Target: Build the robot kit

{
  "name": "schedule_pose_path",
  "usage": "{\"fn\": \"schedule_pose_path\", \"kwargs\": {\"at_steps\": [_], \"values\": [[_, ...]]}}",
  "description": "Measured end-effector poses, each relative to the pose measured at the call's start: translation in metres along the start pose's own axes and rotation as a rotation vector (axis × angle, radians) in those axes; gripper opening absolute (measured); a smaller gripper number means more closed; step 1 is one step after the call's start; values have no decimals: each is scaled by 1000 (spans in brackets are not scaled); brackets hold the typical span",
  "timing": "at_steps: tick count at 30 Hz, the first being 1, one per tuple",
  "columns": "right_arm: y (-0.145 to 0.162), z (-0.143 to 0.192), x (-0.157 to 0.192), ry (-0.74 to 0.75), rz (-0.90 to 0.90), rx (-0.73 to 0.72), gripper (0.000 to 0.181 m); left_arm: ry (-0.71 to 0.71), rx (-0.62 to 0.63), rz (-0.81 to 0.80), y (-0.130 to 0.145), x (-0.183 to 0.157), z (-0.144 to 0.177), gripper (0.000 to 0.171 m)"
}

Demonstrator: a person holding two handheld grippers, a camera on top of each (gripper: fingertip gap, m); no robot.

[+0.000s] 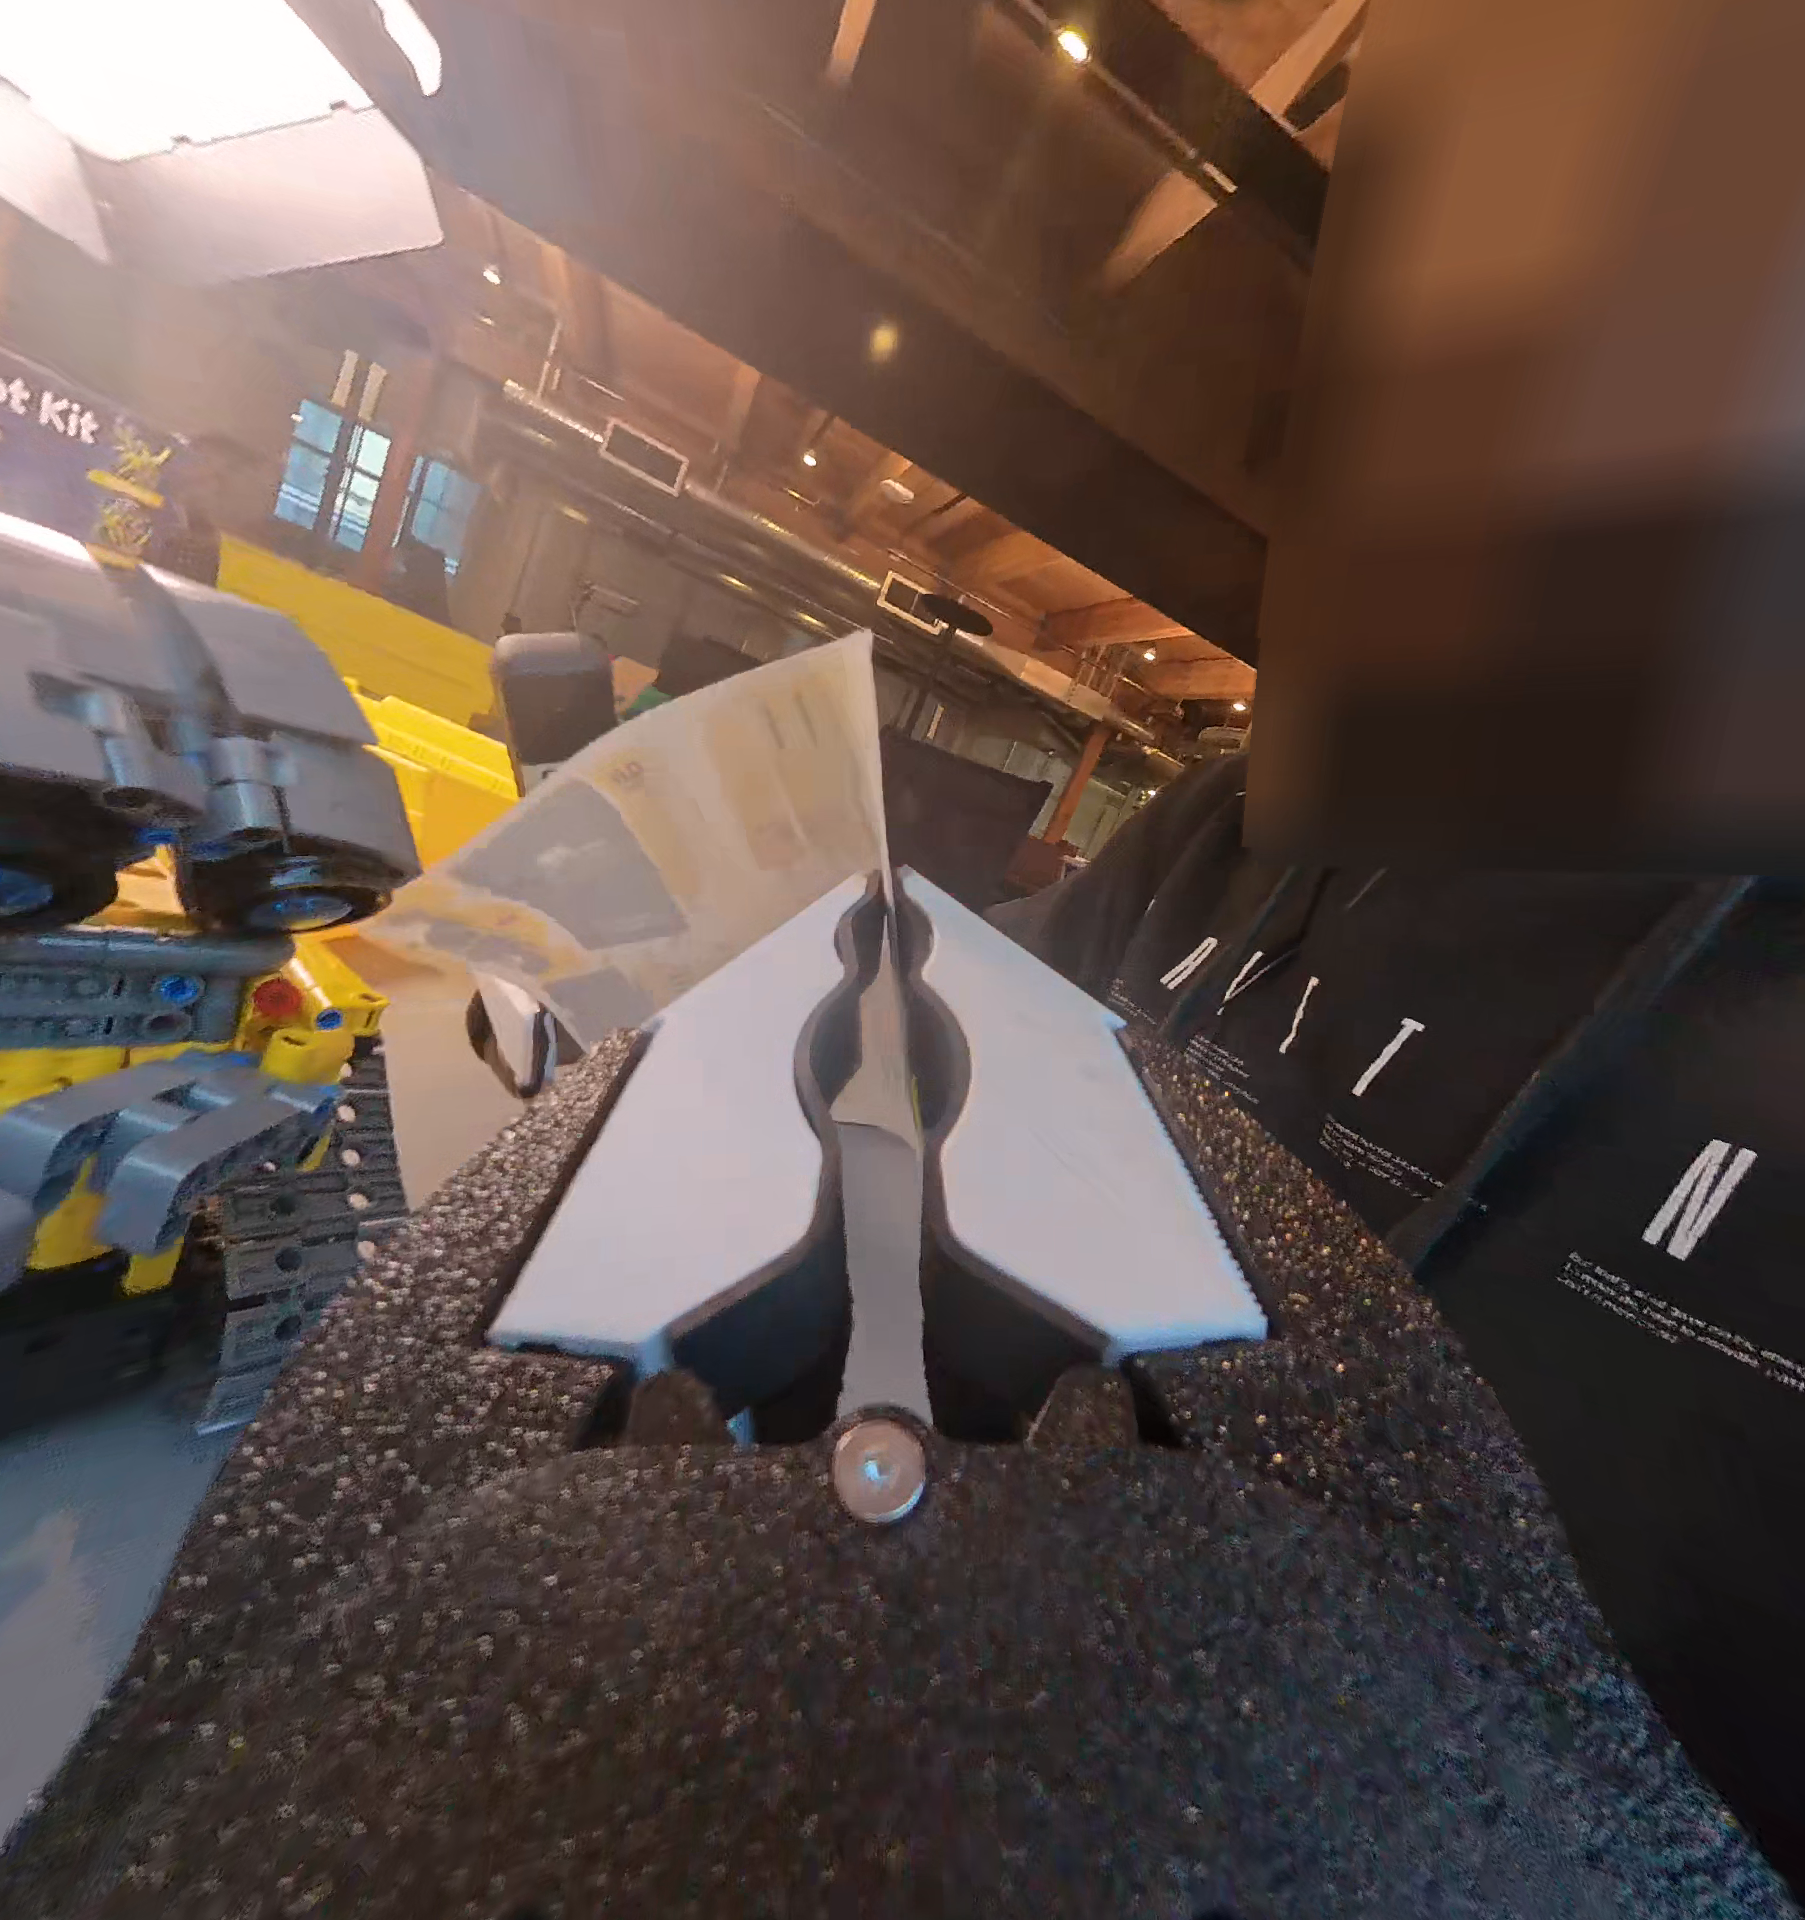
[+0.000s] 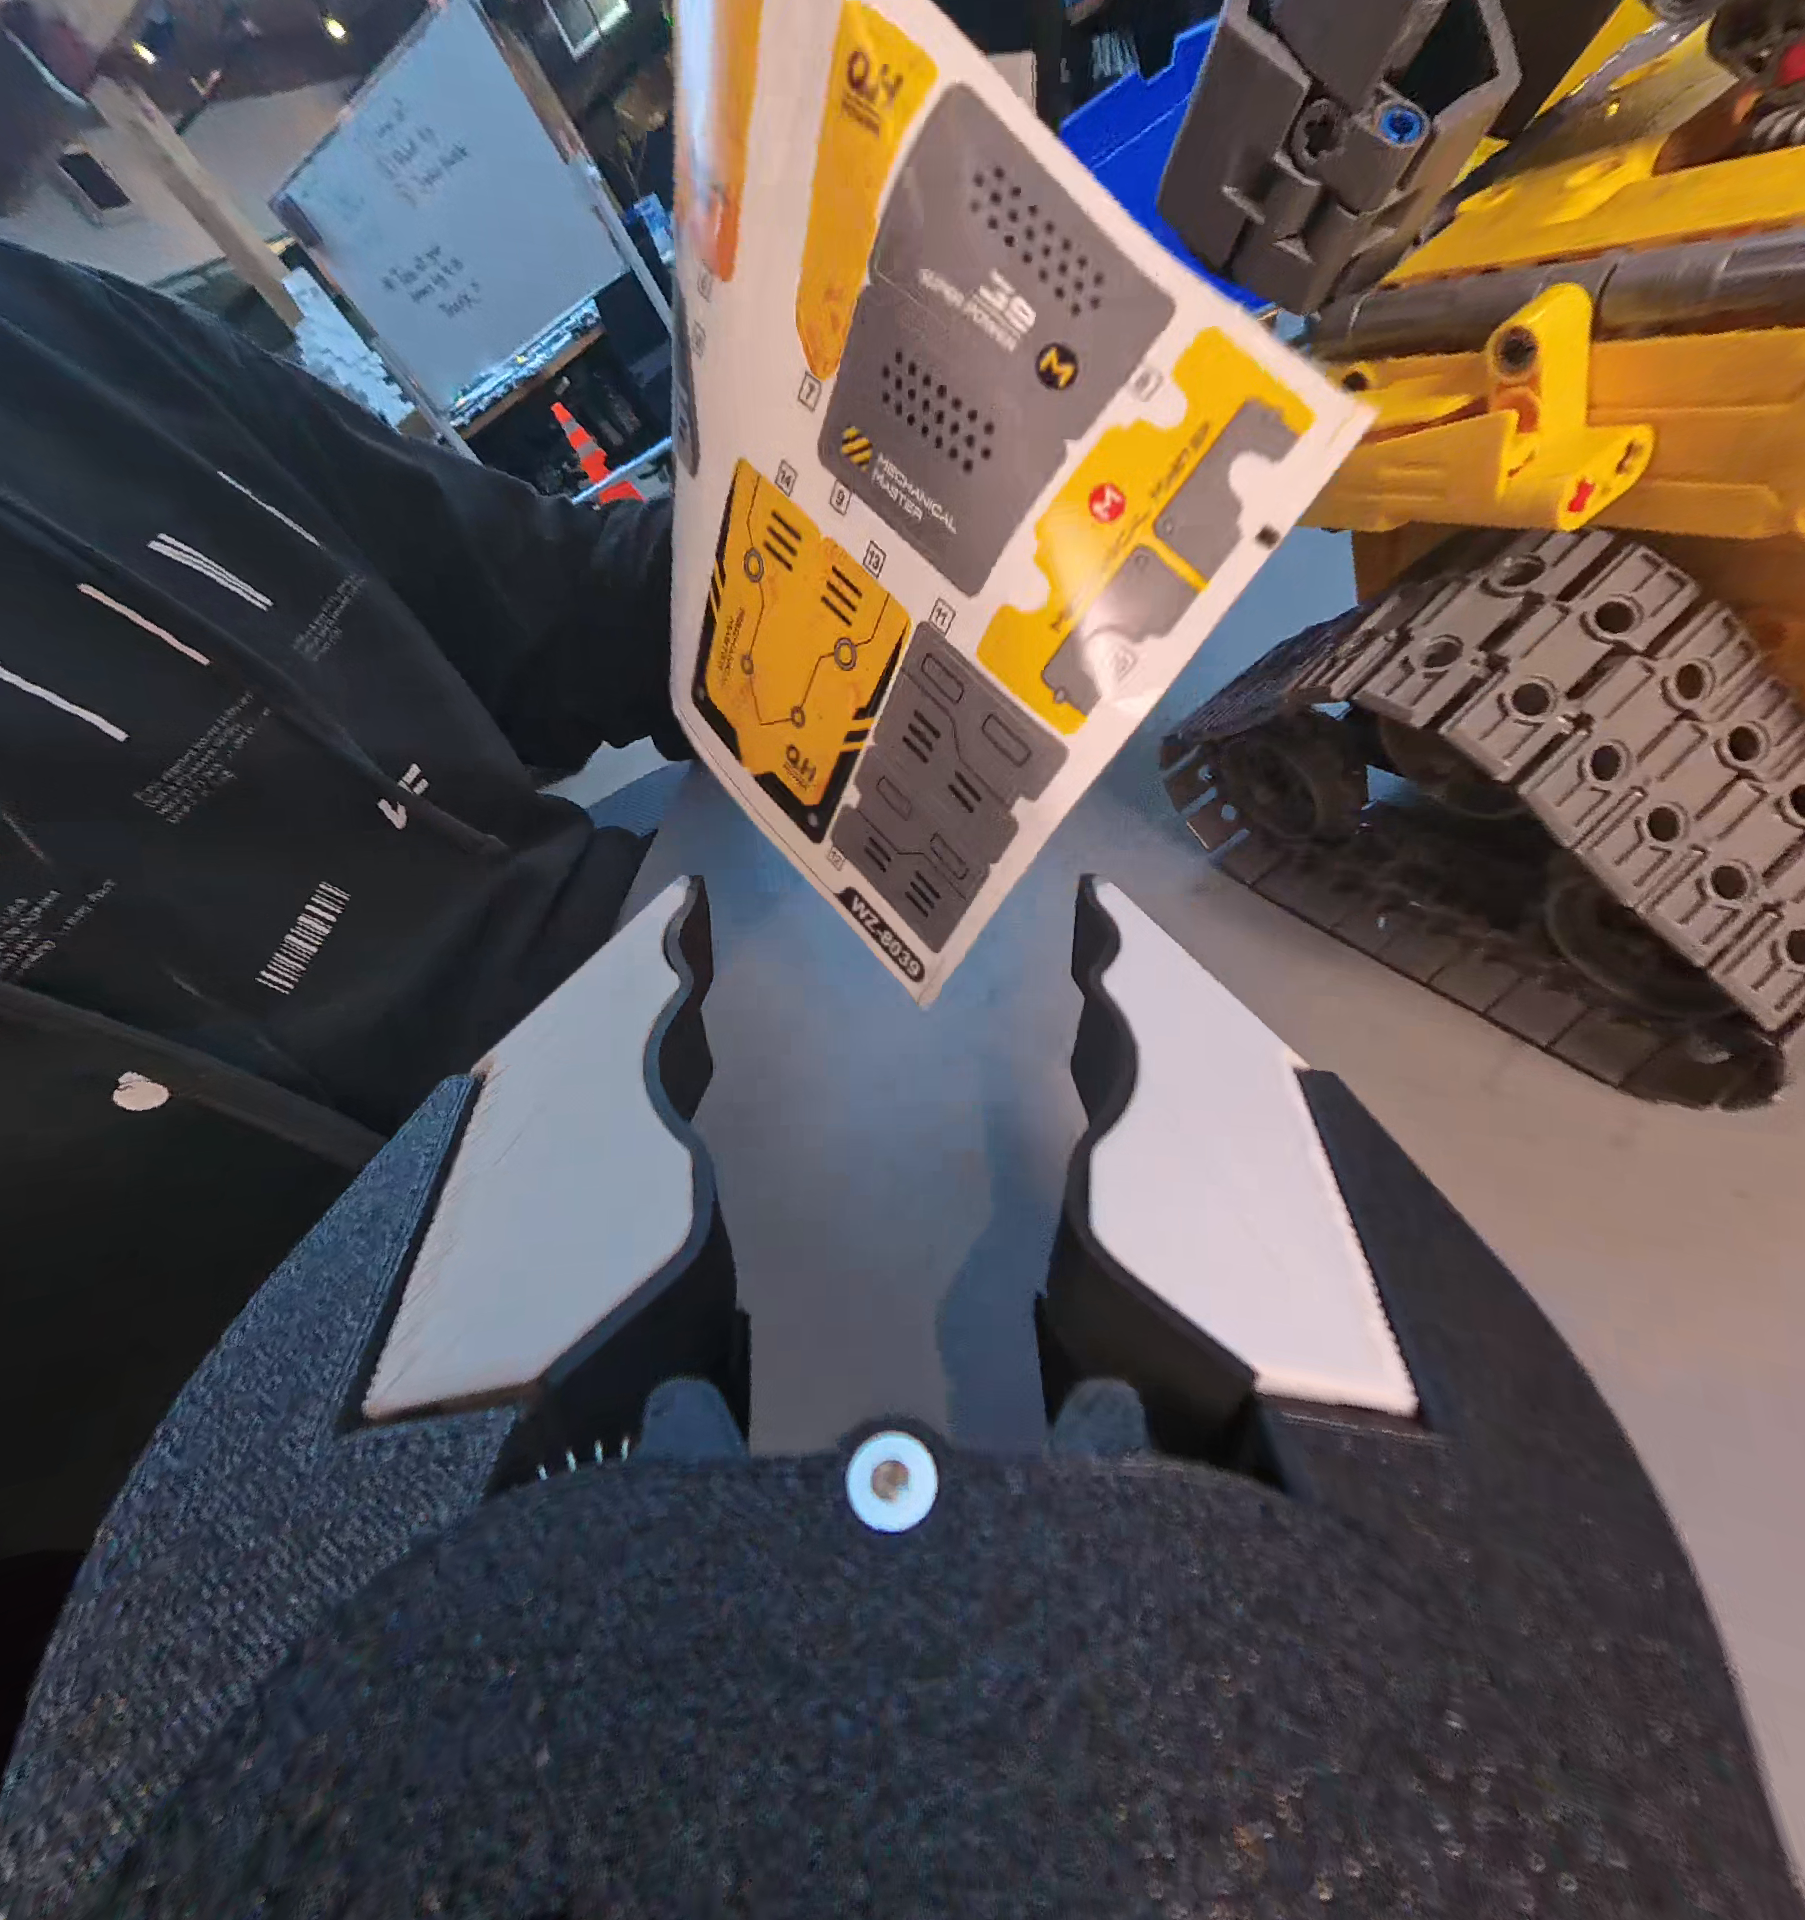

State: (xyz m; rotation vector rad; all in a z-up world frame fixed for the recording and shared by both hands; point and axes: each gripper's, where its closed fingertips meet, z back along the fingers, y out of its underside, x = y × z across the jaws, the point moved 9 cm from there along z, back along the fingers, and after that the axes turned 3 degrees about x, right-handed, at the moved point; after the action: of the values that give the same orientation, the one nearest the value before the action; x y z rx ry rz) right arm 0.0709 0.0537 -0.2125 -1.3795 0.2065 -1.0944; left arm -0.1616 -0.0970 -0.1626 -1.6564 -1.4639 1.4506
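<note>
Pinching the sticker sheet [image 1: 669,831] by one edge, our left hand-held gripper [image 1: 885,894] has its fingers closed flat on it, so the sheet hangs in the air, printed side turned toward our right hand-held gripper [image 2: 893,904]. That one waits just below the sheet's lower corner, fingers spread wide and empty, above the grey counter [image 2: 1500,1195]. The stickers carry printed lettering and numbers. Right of them stands the yellow tracked toy vehicle [image 2: 1604,468].
</note>
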Motion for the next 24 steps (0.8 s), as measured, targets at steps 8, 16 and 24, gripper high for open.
{"fn": "schedule_pose_path", "kwargs": {"at_steps": [8, 16, 24], "values": [[-21, 6, 10, -41, 80, -241, 14, -58, 22, -5, 2, 5, 2, 0], [-35, 36, 14, -22, 88, -395, 1, -266, 135, 42, 13, 25, 3, 0], [-37, 41, 17, -49, 44, -393, 0, -325, 198, -80, 11, 23, 5, 29]]}}
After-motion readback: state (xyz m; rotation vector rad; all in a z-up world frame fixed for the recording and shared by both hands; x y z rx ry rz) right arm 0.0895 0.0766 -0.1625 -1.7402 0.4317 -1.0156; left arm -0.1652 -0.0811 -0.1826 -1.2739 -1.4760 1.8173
